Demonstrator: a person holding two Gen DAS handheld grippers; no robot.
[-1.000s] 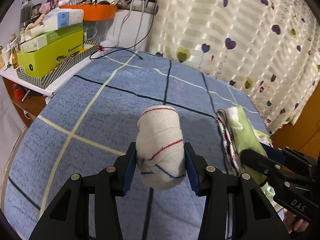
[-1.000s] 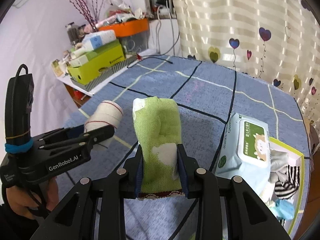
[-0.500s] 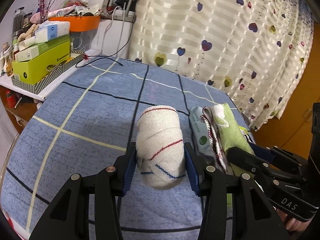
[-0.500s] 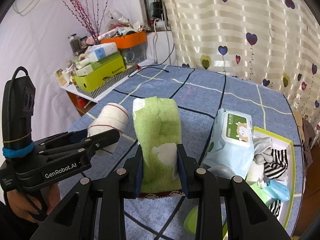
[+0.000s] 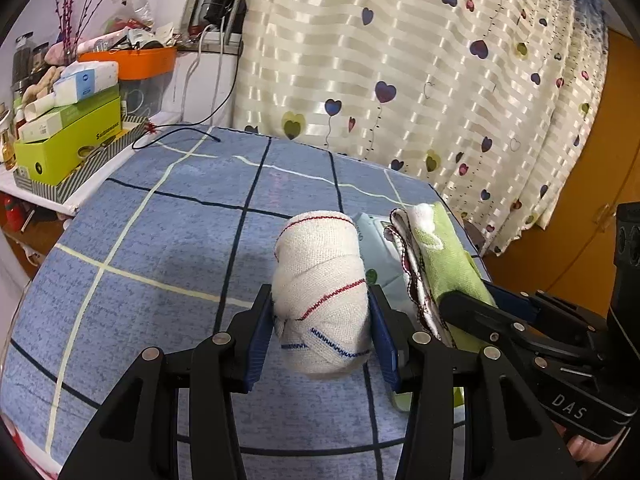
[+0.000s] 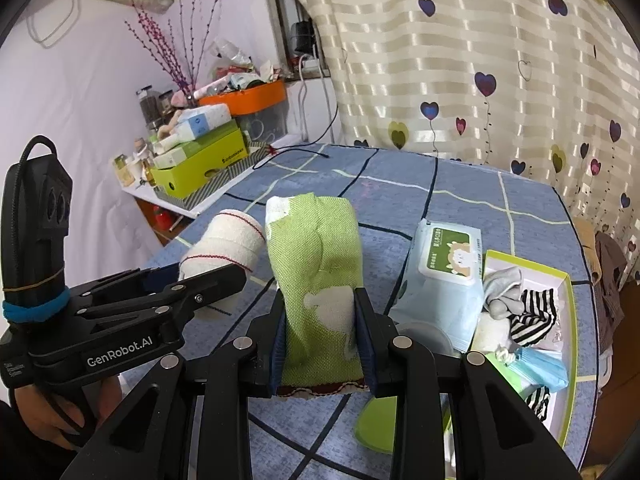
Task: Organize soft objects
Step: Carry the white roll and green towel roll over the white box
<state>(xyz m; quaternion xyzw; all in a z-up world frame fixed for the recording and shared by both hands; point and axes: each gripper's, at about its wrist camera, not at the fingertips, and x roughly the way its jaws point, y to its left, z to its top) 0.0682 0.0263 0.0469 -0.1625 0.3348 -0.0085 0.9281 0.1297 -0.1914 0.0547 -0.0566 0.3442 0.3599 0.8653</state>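
Note:
My left gripper (image 5: 322,322) is shut on a rolled white cloth (image 5: 320,280) with red and blue stitched lines, held above the blue checked tablecloth (image 5: 160,240). My right gripper (image 6: 320,334) is shut on a folded green cloth (image 6: 316,264) with white patches. Both cloths hang side by side in the air. In the right wrist view the white cloth (image 6: 224,248) and the left gripper (image 6: 192,280) show at the left. The left wrist view has the green cloth (image 5: 440,256) and the right gripper (image 5: 464,308) at the right.
A pack of wet wipes (image 6: 440,276) lies right of the green cloth. Beside it a white box with a green rim (image 6: 570,312) holds socks and small cloths. A shelf with green boxes (image 5: 68,144) and an orange bin (image 5: 136,62) runs along the left. A heart-patterned curtain (image 5: 400,60) hangs behind.
Both grippers have risen and swung right together with their cloths. The wet wipes and the box of socks have come further into view.

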